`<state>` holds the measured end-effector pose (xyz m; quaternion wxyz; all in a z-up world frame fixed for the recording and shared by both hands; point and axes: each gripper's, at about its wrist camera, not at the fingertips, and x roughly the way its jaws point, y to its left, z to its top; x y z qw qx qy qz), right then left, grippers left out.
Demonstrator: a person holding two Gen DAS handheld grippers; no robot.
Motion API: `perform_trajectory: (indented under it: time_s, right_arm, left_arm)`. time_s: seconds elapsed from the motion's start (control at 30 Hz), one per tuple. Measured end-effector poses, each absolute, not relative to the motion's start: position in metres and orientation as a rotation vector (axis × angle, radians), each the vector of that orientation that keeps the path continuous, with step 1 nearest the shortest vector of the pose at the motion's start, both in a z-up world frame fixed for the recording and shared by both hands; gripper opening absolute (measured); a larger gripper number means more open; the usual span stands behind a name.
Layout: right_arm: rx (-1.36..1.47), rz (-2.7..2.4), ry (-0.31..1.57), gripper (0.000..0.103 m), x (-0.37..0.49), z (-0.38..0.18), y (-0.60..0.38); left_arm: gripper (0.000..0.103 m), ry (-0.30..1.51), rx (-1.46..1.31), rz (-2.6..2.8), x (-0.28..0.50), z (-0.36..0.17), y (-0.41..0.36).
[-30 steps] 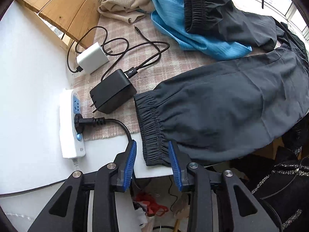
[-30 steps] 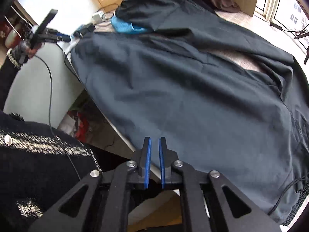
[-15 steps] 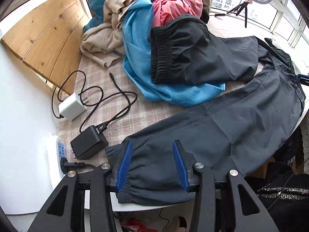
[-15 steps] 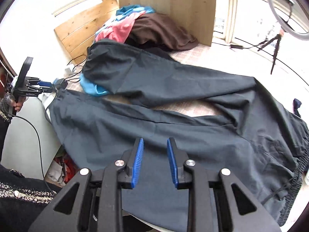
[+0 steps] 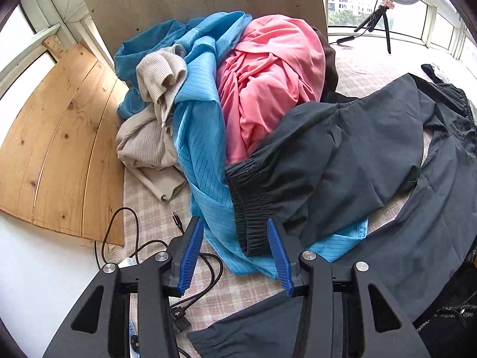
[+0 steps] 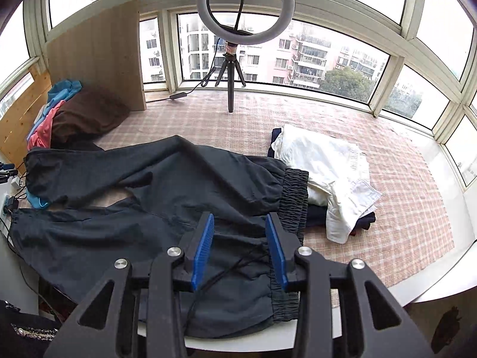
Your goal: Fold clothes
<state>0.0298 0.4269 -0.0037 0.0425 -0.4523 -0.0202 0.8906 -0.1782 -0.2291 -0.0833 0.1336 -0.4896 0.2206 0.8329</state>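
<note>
The checked table covering [image 6: 342, 119] bears everything in view; no bin or basket is visible. Largest on it is the pair of dark trousers [image 6: 167, 197], spread flat across the near half, legs running left, elastic waistband [image 6: 293, 197] to the right, its near edge hanging over the table's front rim. The far leg's cuff [image 5: 250, 205] lies on a blue garment [image 5: 202, 137].

At far left stands a heap of unfolded clothes: the blue garment, a pink garment [image 5: 268, 89], a beige knit [image 5: 158, 113] and a brown garment [image 6: 86, 113], against a wooden board [image 6: 95, 59]. To the right of the waistband, touching it, lies a white garment [image 6: 325, 173] atop a folded dark one. A ring light on a tripod [image 6: 235, 44] stands at the far edge by the windows. Black cables [image 5: 155, 247] lie at near left.

The right gripper [image 6: 240, 247] is held level above the trousers' near waist area, jaws well apart, holding nothing; contact with the cloth cannot be judged. The left gripper [image 5: 235, 253] is raised over the far leg's cuff, jaws wide apart, empty, the cuff and blue garment showing between them.
</note>
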Motion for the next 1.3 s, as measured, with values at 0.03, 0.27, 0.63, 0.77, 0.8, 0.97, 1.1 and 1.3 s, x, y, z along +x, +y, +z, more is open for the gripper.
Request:
perform_trajectory:
  time_s: [0.03,0.27,0.63,0.77,0.8,0.97,1.1,1.3]
  right_arm:
    - [-1.41,2.737,-0.095,0.036,0.018,-0.009,0.431]
    - [-1.655,2.891,-0.332,0.036,-0.065,-0.066,0.405]
    - [-1.931,2.883,-0.477,0.036,-0.134,-0.13,0.331]
    - [-1.975,2.843,-0.498,0.036,-0.147,-0.138,0.314]
    - [-1.979,2.834,-0.503,0.036,-0.15,-0.138,0.311]
    - [-1.978,2.831,-0.489,0.036,-0.164,-0.136,0.302]
    - [-1.974,2.814,-0.503,0.036,-0.176,-0.137,0.307]
    - [-1.976,2.802,-0.488,0.054,-0.2,-0.136,0.345]
  left_arm:
    - [0.044,0.665,-1.423,2.42,-0.178,-0.081,-0.226]
    - [0.054,0.926,-1.442,2.335,-0.171,-0.078,-0.199]
    - [0.039,0.959,-1.531,2.053,-0.231,-0.115,-0.194]
    - [0.04,0.942,-1.547,1.99,-0.25,-0.121,-0.202]
    - [0.04,0.963,-1.534,1.974,-0.249,-0.122,-0.2]
    - [0.035,0.977,-1.492,1.934,-0.247,-0.126,-0.188]
    - [0.016,0.942,-1.503,1.931,-0.236,-0.12,-0.186]
    - [0.009,0.874,-1.484,2.0,-0.212,-0.092,-0.19]
